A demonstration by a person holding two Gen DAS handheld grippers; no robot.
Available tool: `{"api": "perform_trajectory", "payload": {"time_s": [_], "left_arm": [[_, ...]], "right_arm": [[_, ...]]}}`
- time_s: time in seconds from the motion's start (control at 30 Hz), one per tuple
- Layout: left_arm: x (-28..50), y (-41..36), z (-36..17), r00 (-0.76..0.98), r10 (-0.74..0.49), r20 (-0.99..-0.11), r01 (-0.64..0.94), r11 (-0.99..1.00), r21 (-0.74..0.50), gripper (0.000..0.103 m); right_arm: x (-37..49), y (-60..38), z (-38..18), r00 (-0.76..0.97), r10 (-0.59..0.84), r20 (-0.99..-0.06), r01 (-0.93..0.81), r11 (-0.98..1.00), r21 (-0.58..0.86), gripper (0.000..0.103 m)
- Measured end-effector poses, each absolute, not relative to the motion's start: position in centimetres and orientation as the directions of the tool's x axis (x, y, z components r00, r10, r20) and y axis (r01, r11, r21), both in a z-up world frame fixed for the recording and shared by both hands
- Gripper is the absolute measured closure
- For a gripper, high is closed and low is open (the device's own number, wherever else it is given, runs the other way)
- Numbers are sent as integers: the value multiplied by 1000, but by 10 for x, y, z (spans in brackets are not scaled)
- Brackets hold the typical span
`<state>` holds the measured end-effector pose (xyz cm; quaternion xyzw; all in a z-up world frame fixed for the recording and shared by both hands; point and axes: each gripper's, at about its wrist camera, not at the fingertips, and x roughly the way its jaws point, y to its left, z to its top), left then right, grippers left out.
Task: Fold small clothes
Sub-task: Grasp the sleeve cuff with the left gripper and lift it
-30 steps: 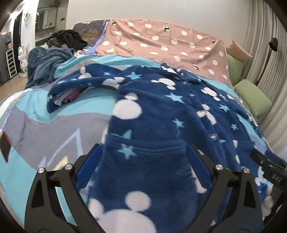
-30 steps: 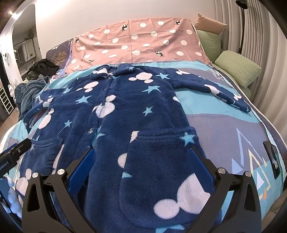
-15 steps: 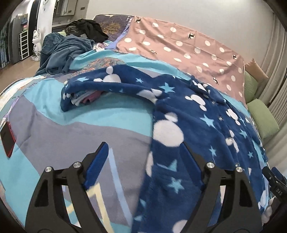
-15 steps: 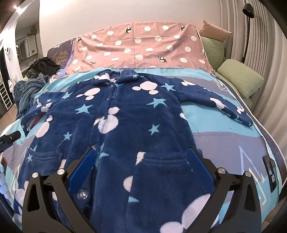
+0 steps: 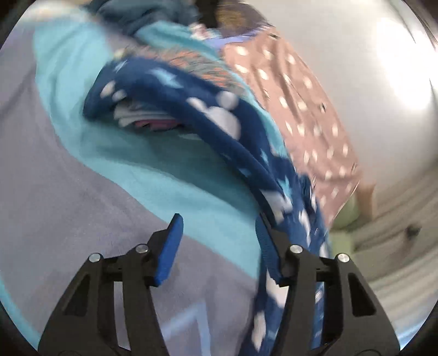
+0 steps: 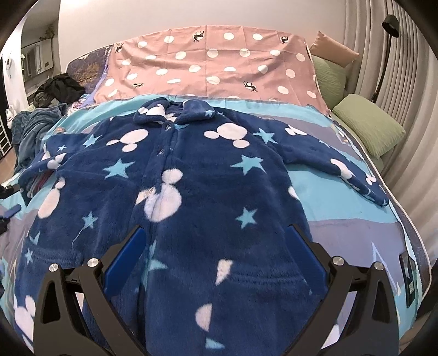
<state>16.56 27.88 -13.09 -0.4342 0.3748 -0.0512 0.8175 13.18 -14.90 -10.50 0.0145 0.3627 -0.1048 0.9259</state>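
A dark blue fleece garment [image 6: 208, 175] with white mouse heads and pale stars lies face up and spread flat on the bed, collar far, both sleeves out. My right gripper [image 6: 216, 230] hovers over its lower body, jaws wide open and empty. The left wrist view is blurred and tilted. There my left gripper [image 5: 219, 219] is over the turquoise and grey bedcover [image 5: 153, 169], its jaws closing with only bedcover between them. The garment's side edge [image 5: 284, 191] runs past its right finger [image 5: 267, 246]. The sleeve [image 5: 219, 120] stretches beyond, its cuff draped over some folded cloth.
A pink polka-dot sheet [image 6: 219, 63] covers the head of the bed. Green pillows [image 6: 369, 123] and a floor lamp [image 6: 390, 24] are at the right. Dark clothes and a blue blanket [image 6: 35, 123] are piled at the left. A small dark flat object [image 6: 409, 276] lies near the bed's right edge.
My left gripper has swung off the garment's body to its left side, rolled, and its jaws have narrowed. My right gripper has moved forward over the garment toward the collar.
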Motion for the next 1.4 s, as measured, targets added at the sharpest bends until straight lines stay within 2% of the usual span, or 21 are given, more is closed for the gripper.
{"api": "perform_trajectory", "payload": {"time_s": [0.13,0.23,0.43,0.5,0.53,0.57,0.67,0.83,0.97,1.07,1.13,1.23,1.33,1.4], "left_arm": [[190,308,-156,735,-430,-524,-300,486,-821,48],[207,330,-173,773,-441,-456,-325,341,-882,48],[228,363,-184,817,-365,-447,-394,213,-894,47],[233,371,-181,834,-340,-435,-385,205,-900,60],[237,372,-178,840,-334,-427,-374,212,-903,79],[241,376,-175,841,-335,-424,-370,215,-904,86],[248,377,-152,845,-301,-442,-368,274,-889,90],[261,343,-79,854,-182,-488,-313,571,-759,91],[282,274,-23,867,-188,-461,-170,758,-629,90],[291,180,5,860,-243,-448,12,889,-458,90],[292,121,5,833,-295,-468,128,926,-356,90],[285,31,-20,760,-340,-555,311,939,-148,86],[271,-32,-58,682,-333,-651,460,888,27,83],[265,-47,-79,671,-303,-677,485,870,91,78]], "right_arm": [[144,-138,-105,717,-185,-672,176,981,-83,1],[149,-132,-105,720,-180,-671,160,983,-92,1],[155,-133,-114,707,-161,-688,164,984,-62,1],[157,-135,-116,703,-159,-693,170,984,-53,1],[156,-136,-117,703,-158,-694,172,984,-50,1],[155,-138,-117,703,-155,-694,174,984,-44,1],[151,-143,-115,713,-155,-683,176,984,-39,1],[148,-159,-113,720,-165,-674,201,979,-25,1],[143,-174,-112,723,-159,-673,221,975,6,1],[138,-184,-113,722,-175,-669,238,971,3,1],[136,-192,-115,715,-185,-675,256,967,6,1],[132,-209,-117,696,-215,-685,294,956,-2,1],[130,-219,-116,682,-246,-689,317,948,-26,1],[132,-223,-113,678,-260,-687,319,947,-44,1]]}}
